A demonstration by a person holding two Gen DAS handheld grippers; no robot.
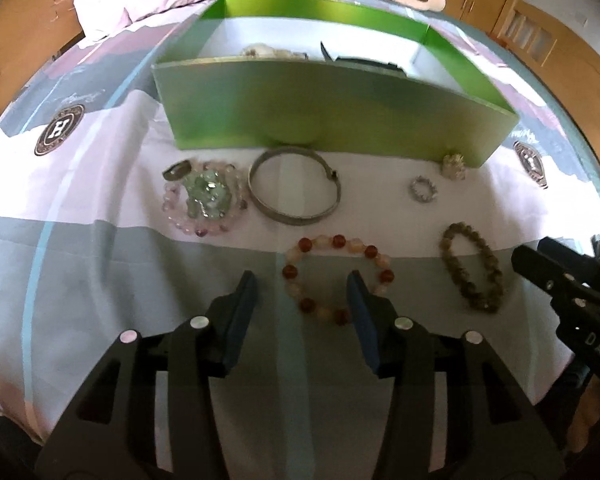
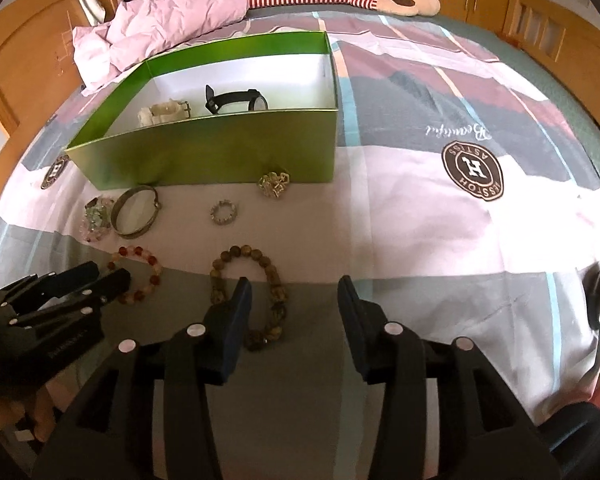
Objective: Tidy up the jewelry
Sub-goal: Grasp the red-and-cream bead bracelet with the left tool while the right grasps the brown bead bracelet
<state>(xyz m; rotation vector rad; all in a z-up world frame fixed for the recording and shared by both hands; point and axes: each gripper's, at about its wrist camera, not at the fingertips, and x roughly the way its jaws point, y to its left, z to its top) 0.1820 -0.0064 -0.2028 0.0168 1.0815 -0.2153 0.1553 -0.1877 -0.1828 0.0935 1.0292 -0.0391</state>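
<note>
Both tongs are wide open and hold nothing, so lower the left gripper (image 1: 302, 280) slowly, pinch the red and cream bead bracelet (image 1: 337, 278), then lift it into the green cardboard box (image 1: 324, 108)

The open box (image 2: 220, 160) is bright green outside, white inside, holding a black watch (image 2: 236, 101) and a cream one (image 2: 162, 113). The bedsheet (image 2: 420, 208) shows pink, grey and teal blocks with brown round crests. One bead bracelet (image 1: 336, 276) alternates red and pale; another (image 2: 256, 292) is mottled olive-brown.
</note>
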